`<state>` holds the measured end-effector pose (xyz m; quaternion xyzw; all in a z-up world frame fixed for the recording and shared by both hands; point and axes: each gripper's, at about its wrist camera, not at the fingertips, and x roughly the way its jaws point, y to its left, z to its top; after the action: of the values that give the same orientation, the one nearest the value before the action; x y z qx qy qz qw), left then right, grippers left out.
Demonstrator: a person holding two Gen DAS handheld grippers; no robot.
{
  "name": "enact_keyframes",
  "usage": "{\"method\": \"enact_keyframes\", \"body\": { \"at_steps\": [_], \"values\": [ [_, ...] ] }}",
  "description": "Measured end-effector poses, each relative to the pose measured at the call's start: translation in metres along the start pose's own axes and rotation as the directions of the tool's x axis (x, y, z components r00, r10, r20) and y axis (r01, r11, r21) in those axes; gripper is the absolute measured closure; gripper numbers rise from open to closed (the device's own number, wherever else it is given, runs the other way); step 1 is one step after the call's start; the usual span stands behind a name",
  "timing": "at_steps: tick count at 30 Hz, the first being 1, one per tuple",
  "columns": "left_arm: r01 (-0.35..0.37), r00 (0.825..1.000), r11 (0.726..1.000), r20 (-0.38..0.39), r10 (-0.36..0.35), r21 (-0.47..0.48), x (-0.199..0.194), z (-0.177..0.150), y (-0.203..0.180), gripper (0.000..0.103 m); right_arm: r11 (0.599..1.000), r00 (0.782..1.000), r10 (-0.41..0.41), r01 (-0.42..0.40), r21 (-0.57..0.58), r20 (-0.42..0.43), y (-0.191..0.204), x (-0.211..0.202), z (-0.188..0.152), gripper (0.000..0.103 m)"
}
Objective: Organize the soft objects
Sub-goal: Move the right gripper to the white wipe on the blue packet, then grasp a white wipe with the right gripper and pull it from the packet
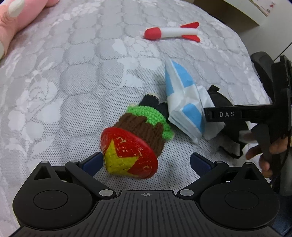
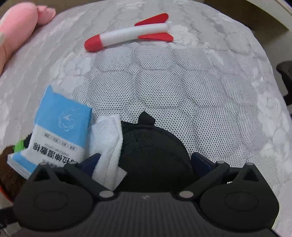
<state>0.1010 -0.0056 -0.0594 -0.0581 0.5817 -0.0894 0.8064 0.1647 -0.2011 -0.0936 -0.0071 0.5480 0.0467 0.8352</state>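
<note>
Two wrist fisheyes, both low over the bed (image 1: 73, 76) and facing its far edge.

The left view sits close behind the crocheted doll (image 1: 135, 145); the right sits close over the black pouch (image 2: 155, 151). Both share the blue-and-white pack (image 1: 184, 102), the foam rocket (image 1: 171, 32) and the pink plush (image 1: 20, 16).

Pink plush (image 1: 12, 21) cut by left edge; black pad (image 2: 153, 155) partly under white cloth (image 2: 107, 145).

right gripper (image 1: 227, 114): "DAS" | blue-white packet (image 2: 60, 127): Chinese characters, upside down, small print unreadable
</note>
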Motion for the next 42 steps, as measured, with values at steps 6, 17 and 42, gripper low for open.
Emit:
{"method": "enact_keyframes", "body": {
  "at_steps": [6,17,42],
  "values": [
    [-0.020,1.000,1.000,0.022,0.019,0.016,-0.005,-0.001,-0.001,0.000,1.000,1.000,0.004,-0.004,-0.006,0.018,0.000,0.002,-0.007,0.000],
    [-0.013,0.999,0.999,0.052,0.011,0.033,-0.013,0.002,0.004,0.000,0.943,0.965,-0.119,0.183,-0.278,0.233,0.030,-0.027,-0.018,0.004],
    [0.018,0.998,1.000,0.061,-0.018,0.007,-0.006,-0.010,0.027,0.000,0.943,0.957,0.138,-0.048,-0.329,0.257,0.041,-0.062,-0.029,0.095]
  ]
}}
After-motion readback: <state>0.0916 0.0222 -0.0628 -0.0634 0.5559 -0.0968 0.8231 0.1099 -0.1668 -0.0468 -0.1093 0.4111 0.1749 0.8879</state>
